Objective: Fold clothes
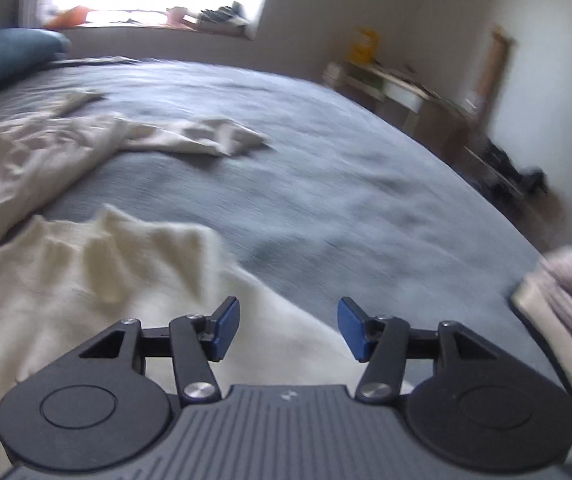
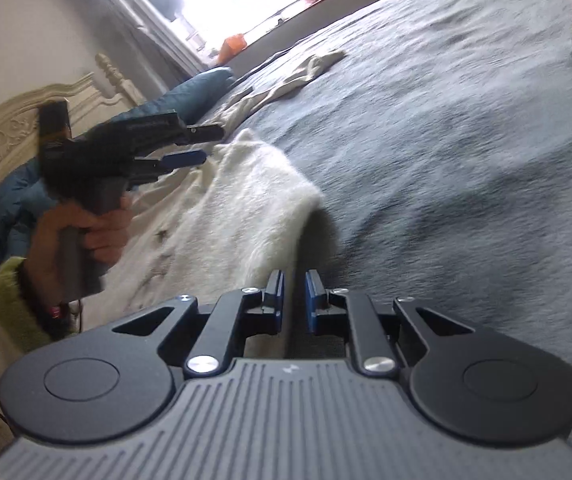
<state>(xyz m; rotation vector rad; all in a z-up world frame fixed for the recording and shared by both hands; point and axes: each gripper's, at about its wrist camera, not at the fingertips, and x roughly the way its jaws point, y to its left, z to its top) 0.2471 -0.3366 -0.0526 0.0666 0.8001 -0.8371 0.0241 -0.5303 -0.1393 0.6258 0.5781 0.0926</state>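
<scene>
On the bed: grey cover (image 1: 325, 152), clothes spread over its left side in my left view.
Left tongs (image 1: 289, 330): spread, nothing between the blue pads (image 1: 228, 328); they hang over the edge of the cream fleece (image 1: 86, 280).
Left tongs, seen from the right: (image 2: 202, 144) held up in my left hand (image 2: 90, 228), above the fleece (image 2: 238, 208), not touching it.
Right tongs (image 2: 294, 300): pressed nearly together; the fleece hem runs down into the narrow gap, but I cannot tell if the pads bite it.
Beige garment (image 1: 66, 148): crumpled beyond the fleece, one sleeve stretched toward the middle of the bed.
Folded pile (image 1: 565, 312): pinkish, at the bed's right edge.
Pillow (image 1: 2, 56): blue, at the head end beside the carved headboard (image 2: 26, 120).
</scene>
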